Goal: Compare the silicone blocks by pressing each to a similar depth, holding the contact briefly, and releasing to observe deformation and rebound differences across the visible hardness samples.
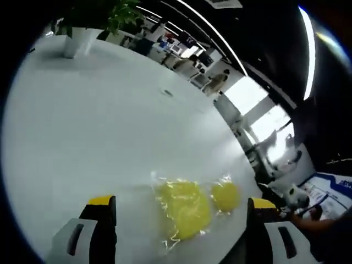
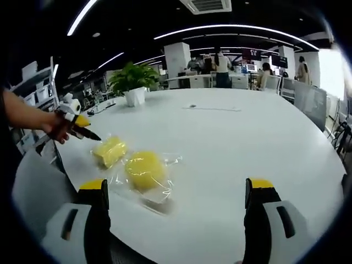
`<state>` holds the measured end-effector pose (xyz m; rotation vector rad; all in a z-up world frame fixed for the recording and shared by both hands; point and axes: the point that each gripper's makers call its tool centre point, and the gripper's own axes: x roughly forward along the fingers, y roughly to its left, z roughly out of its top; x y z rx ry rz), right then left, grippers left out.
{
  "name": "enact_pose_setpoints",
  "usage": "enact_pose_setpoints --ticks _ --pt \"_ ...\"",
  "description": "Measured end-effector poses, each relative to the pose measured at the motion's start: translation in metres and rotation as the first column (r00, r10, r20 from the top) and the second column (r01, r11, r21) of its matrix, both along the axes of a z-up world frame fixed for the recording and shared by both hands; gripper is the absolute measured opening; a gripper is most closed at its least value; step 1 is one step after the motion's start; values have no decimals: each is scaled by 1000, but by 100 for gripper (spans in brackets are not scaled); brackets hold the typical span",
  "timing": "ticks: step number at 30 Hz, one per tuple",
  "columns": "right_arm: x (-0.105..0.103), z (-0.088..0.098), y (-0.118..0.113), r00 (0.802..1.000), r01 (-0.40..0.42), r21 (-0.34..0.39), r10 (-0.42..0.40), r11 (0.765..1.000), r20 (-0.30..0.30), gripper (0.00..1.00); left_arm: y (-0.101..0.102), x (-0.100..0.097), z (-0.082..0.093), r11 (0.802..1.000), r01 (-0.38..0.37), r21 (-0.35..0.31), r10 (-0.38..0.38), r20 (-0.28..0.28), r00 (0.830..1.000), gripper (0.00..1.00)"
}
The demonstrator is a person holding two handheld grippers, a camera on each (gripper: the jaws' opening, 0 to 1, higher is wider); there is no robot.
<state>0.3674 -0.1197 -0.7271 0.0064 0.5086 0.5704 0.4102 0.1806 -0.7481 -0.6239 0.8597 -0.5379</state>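
Silicone blocks [image 2: 132,165] on table [image 2: 231,137], just beyond 2 released claws [image 1: 181,212] [image 2: 176,195].

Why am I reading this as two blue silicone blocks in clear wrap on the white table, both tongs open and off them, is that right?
Not quite: the silicone blocks are yellow, not blue. The right gripper view shows the larger block and the smaller block in clear wrap on the white table. The rest holds: the right tongs and left tongs are open, off the blocks.

Two yellow silicone blocks [image 2: 144,170] [image 2: 109,150], each in clear wrap, lie side by side; untouched.
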Motion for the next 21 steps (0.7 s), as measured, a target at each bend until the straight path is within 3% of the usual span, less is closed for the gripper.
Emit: enact_pose_setpoints --ticks 1,8,13,15,17,20,21 --pt "-1 -1 1 1000 -12 -8 12 1000 -7 97 -3 1 -4 1000 4 -8 -4 -21 1000 96" --pt "-8 12 -12 999 -36 -4 36 999 5 97 -23 3 -8 998 68 -8 -68 -28 997 83" --pt "-8 23 -26 1000 -21 0 21 1000 23 97 -32 4 -20 994 106 2 -106 -80 991 72" --pt "-8 22 -26 1000 -20 3 20 1000 20 97 -34 -1 -26 993 118 11 -116 -136 984 64" --pt "-10 22 -23 999 -28 3 28 1000 21 97 -36 2 -28 993 116 10 -114 -133 985 57" --pt "-12 16 -18 999 -37 4 37 999 19 97 -32 -6 -38 986 152 66 -139 -169 976 41" --pt "-12 15 -17 999 -35 -4 36 999 24 97 -24 -11 -47 977 175 126 -150 -187 971 33"
